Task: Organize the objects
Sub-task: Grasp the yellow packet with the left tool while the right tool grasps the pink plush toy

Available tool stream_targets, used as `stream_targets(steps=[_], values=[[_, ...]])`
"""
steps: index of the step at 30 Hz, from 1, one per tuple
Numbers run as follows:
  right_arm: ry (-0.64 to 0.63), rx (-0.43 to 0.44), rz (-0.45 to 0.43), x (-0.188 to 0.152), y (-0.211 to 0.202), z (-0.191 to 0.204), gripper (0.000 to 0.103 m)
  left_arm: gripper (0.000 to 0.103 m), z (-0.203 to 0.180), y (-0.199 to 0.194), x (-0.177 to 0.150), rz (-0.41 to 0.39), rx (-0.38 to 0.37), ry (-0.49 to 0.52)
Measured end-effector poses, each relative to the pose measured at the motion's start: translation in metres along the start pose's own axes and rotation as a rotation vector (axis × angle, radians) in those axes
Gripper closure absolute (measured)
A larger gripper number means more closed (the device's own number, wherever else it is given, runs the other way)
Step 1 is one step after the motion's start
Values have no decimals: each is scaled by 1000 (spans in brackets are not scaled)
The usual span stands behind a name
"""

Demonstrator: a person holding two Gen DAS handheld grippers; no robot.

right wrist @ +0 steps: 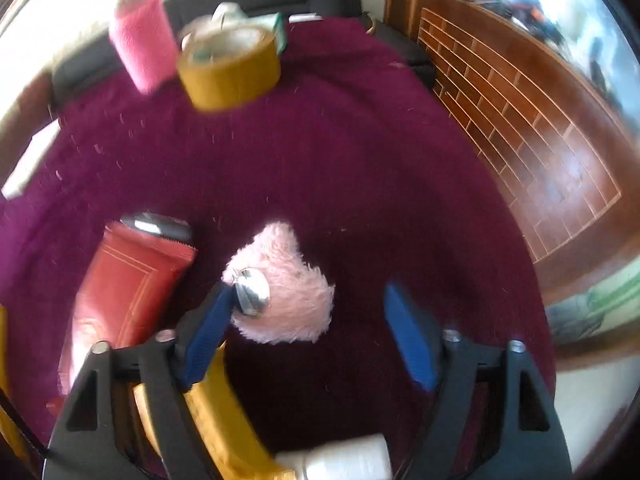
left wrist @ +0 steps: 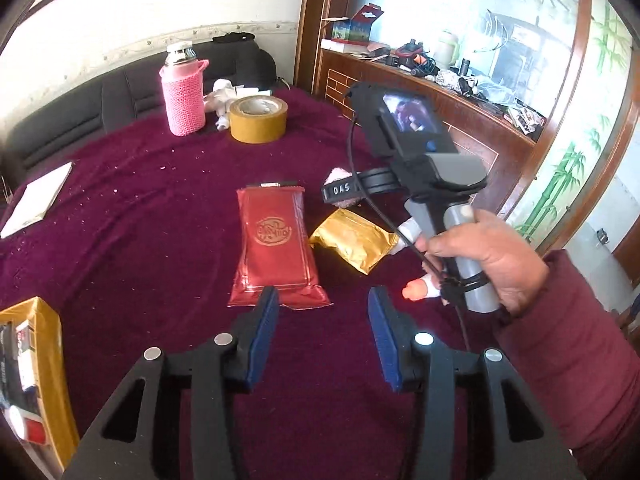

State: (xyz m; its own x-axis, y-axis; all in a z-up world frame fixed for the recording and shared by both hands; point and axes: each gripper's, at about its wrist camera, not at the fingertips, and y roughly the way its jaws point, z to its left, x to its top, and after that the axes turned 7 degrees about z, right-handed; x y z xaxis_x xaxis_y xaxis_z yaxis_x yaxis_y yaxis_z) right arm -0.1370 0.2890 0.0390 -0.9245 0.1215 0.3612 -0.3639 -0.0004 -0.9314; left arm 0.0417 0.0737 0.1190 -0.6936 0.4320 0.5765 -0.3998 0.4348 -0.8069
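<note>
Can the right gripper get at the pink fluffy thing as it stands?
Probably yes. The right gripper is open just above the pink fluffy thing, which lies mostly between its fingers with nothing on top; the gold packet sits nearer, beside it.

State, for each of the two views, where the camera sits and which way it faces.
Left wrist: on the left hand-held gripper, looking down across the table at the red pouch; the right hand shows.
Right wrist: on the right hand-held gripper, looking down at the pink plush; no hand shows.
Shared: red pouch, tape roll, pink bottle.
</note>
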Motion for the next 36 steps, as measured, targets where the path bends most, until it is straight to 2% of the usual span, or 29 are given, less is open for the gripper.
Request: stream_targets(steps=[1,7,11,14,18,19,20,21,24,25,27,30,34,36], values=[[3,1,-19,-1,-3,0,66,62,1,-1,1,-5,-12,0],[118,131,-117,-28,-33,-30,66,62,-4,25,17,39,-63,-14],[248,303,-205,-61,-55,-71,66,62,-23,68,36,119,-87,-46],[348,425,-285,-77,-66,-100,66,62,-36,106,49,190,-45,-83],[412,455,-306,-76,-61,-115,66,56,-43,139,59,232,20,-133],[413,459,-303,-75,-60,-115,66,54,-43,141,61,213,30,-143],[409,457,-300,-74,-60,-113,66,45,-43,143,63,201,41,-156],[400,455,-298,-73,-60,-111,66,42,-42,144,64,203,39,-171],[381,453,-296,-71,-61,-104,66,41,-33,137,64,174,-77,-251],[378,457,-287,-75,-60,-108,66,40,-31,132,65,155,-90,-269],[387,475,-254,-74,-52,-109,66,32,-30,131,72,138,-34,-261],[416,544,-234,-77,-47,-115,66,32,-29,147,80,199,15,-283],[433,539,-269,-81,-53,-120,66,32,-33,160,91,208,93,-342],[443,550,-280,-82,-53,-121,66,28,-44,166,93,205,153,-295]])
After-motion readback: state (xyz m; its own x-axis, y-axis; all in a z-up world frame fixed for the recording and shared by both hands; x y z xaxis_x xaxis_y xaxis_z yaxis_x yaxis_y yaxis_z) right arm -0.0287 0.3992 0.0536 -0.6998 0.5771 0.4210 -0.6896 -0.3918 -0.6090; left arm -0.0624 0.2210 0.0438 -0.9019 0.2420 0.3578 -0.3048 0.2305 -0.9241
